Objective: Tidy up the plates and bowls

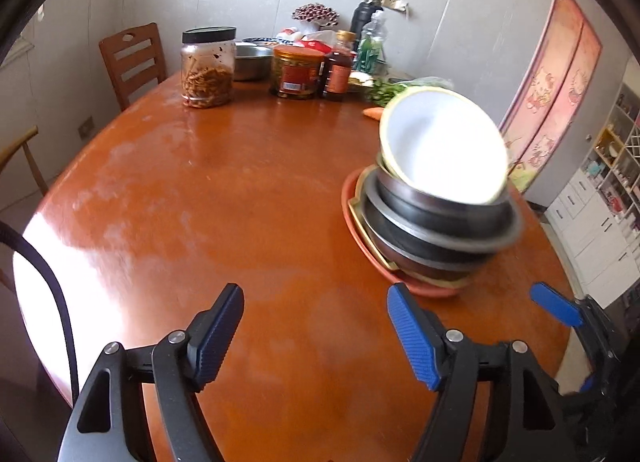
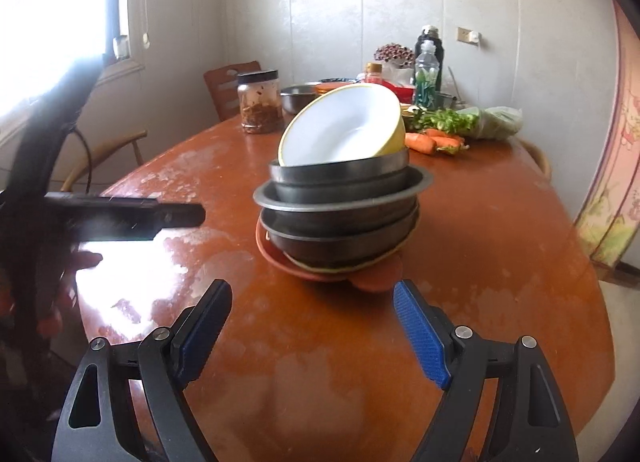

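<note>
The stack of bowls (image 2: 340, 202) stood on the brown surface (image 2: 500, 242), just past the right gripper (image 2: 312, 336) and almost straight ahead of it, in the middle of the right wrist picture. In the left wrist picture the same stack (image 1: 436, 218) sat off to the right side, and the left gripper (image 1: 314, 336) pointed at bare surface (image 1: 200, 202) beside it. So the right gripper looked like the nearer and better lined-up one for a next grab.

On top of the stack lay a white bowl with a yellow rim (image 2: 340, 130). It was tipped, not flat, with its open side leaning toward the left of the right wrist picture. Under it were dark metal bowls, and at the bottom an orange plate (image 2: 376, 282).

The jaws of both grippers stood apart with nothing between them. No pad touched a bowl.

At the far end of the surface stood a jar with a black lid (image 1: 208, 68) and a tin with a red label (image 1: 297, 72). The writing on the label was too small to read. A pink wall hanging (image 1: 548, 90) showed cartoon cats, but no words could be read there.
</note>
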`<state>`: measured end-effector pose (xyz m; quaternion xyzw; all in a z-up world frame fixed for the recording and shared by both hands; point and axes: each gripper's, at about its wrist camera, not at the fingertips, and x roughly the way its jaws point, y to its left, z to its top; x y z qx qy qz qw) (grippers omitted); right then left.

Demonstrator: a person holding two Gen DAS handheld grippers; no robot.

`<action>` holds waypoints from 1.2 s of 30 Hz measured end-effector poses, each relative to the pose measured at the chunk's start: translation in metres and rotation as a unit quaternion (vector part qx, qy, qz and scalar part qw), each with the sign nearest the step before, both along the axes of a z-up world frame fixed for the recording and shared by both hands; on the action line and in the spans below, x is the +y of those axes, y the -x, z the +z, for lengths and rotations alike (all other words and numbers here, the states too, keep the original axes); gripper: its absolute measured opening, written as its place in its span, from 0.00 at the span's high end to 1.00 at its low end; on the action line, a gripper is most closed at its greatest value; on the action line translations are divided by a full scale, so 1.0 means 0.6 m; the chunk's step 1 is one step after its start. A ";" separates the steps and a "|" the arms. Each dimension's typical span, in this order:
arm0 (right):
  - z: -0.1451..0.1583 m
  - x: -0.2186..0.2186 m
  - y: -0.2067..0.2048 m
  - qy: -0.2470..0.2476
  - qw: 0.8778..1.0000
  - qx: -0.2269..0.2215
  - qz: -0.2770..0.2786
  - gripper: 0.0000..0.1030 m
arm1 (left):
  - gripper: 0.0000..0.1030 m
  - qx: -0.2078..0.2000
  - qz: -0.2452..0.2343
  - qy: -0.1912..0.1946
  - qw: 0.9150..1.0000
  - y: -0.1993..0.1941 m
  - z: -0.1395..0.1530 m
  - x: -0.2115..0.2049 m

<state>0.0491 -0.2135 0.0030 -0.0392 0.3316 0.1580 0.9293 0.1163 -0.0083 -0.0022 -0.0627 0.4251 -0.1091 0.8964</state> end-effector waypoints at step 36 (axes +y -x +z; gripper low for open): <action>-0.072 -0.029 0.108 -0.046 0.997 0.006 -0.063 0.18 | 0.19 -0.002 -0.001 -0.053 0.999 0.134 -0.077 -0.039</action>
